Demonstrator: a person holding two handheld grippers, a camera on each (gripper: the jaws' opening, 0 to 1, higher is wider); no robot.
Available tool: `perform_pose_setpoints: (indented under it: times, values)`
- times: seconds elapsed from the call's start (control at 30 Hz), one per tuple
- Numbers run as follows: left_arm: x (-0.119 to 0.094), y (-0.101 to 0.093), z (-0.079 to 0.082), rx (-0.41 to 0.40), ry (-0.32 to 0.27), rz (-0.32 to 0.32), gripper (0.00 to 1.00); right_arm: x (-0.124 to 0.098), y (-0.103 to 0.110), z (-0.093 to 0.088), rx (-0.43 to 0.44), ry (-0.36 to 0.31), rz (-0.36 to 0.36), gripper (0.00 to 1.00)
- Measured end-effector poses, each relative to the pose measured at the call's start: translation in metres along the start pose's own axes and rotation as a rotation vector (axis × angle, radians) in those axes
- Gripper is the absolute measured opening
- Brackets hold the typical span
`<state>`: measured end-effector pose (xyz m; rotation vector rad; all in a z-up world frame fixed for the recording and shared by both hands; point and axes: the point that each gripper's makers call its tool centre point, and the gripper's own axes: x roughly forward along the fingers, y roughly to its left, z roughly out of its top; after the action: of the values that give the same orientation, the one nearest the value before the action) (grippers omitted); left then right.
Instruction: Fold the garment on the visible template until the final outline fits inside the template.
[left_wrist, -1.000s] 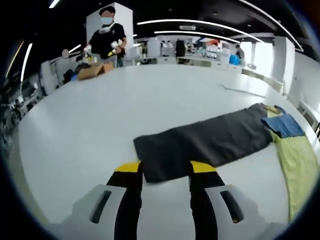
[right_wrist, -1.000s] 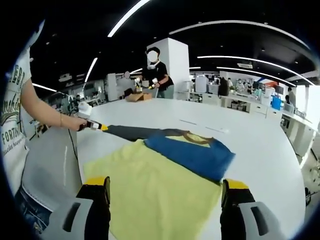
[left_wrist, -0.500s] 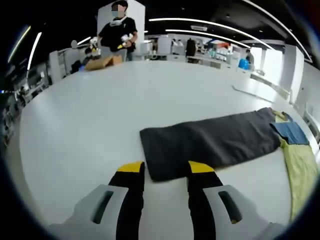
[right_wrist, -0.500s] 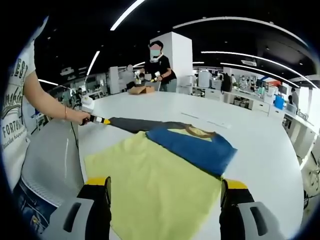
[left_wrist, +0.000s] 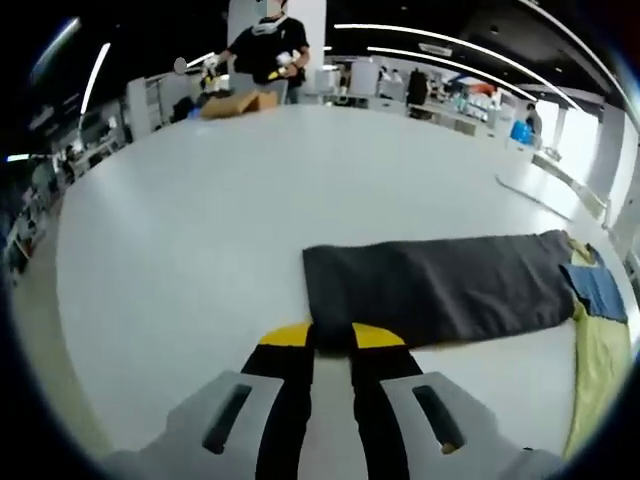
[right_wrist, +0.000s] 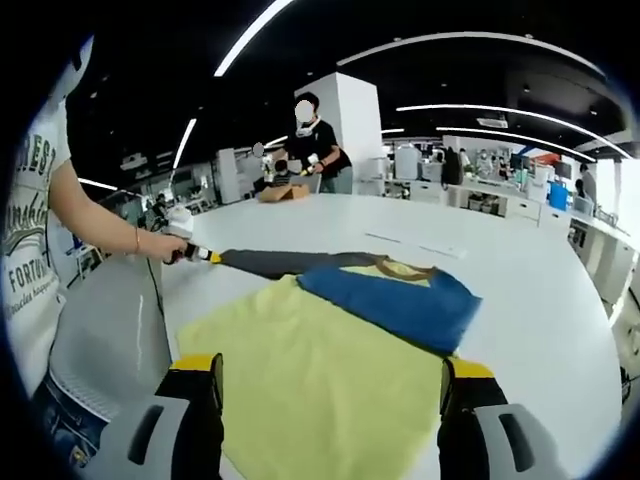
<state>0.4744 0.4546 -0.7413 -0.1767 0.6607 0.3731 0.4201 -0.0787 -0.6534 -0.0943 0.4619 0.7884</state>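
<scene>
A garment lies flat on the white table (left_wrist: 180, 250). It has a yellow body (right_wrist: 300, 350), a blue shoulder part (right_wrist: 390, 300) and a long dark grey sleeve (left_wrist: 440, 290) stretched out sideways. My left gripper (left_wrist: 332, 335) has its yellow-tipped jaws drawn together on the near corner of the sleeve's cuff. In the right gripper view the left gripper (right_wrist: 205, 255), held by a hand (right_wrist: 160, 245), sits at the sleeve (right_wrist: 280, 262) end. My right gripper (right_wrist: 330, 367) hovers over the yellow hem, its jaws wide open and holding nothing.
A person in black (left_wrist: 268, 50) stands at the far end of the table beside a cardboard box (left_wrist: 235, 103). A flat white board (left_wrist: 540, 185) lies at the far right. The table edge (right_wrist: 165, 330) runs close to the garment's left side.
My left gripper's jaws have closed from apart to pinched on the sleeve cuff, and its view has shifted nearer. The right gripper has stayed open over the hem.
</scene>
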Motion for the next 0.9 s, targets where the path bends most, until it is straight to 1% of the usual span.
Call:
perform_pose_setpoints:
  times: [0.03,0.17,0.23,0.37,0.53,0.67,0.7,0.73,0.77,0.83,0.9]
  values:
    - [-0.001,-0.001,0.0,-0.017,0.006,-0.008,0.08,0.0,0.0,0.0,-0.001,0.0,-0.001,0.89]
    - [-0.002,-0.007,-0.001,-0.035,0.009,-0.045,0.03,-0.001,0.0,-0.001,-0.003,0.006,-0.004,0.89]
    - [-0.003,-0.009,0.0,-0.051,0.002,-0.058,0.02,-0.001,0.001,-0.002,-0.008,0.016,-0.005,0.9]
    - [-0.004,-0.011,0.0,-0.041,0.001,-0.074,0.02,-0.003,0.002,0.0,-0.002,0.009,-0.003,0.9]
    - [-0.009,-0.018,0.006,-0.039,-0.002,-0.1,0.01,-0.004,0.001,0.003,-0.004,0.002,-0.004,0.9]
    - [-0.014,-0.027,0.015,-0.047,-0.025,-0.136,0.01,-0.004,0.0,0.006,-0.007,0.0,-0.01,0.92]
    - [-0.015,-0.031,0.017,-0.039,-0.031,-0.147,0.01,-0.004,0.0,0.006,-0.007,-0.002,-0.012,0.93]
    - [-0.016,-0.036,0.02,0.003,-0.037,-0.168,0.01,-0.004,0.0,0.006,-0.008,-0.003,-0.013,0.93]
    - [-0.018,-0.041,0.019,0.045,-0.026,-0.182,0.01,-0.004,0.0,0.006,-0.008,-0.003,-0.014,0.93]
    - [-0.018,-0.047,0.023,0.102,-0.036,-0.195,0.01,-0.003,0.0,0.006,-0.005,0.0,-0.015,0.94]
    - [-0.019,-0.055,0.027,0.077,-0.052,-0.221,0.01,-0.003,0.0,0.004,-0.007,0.006,-0.013,0.94]
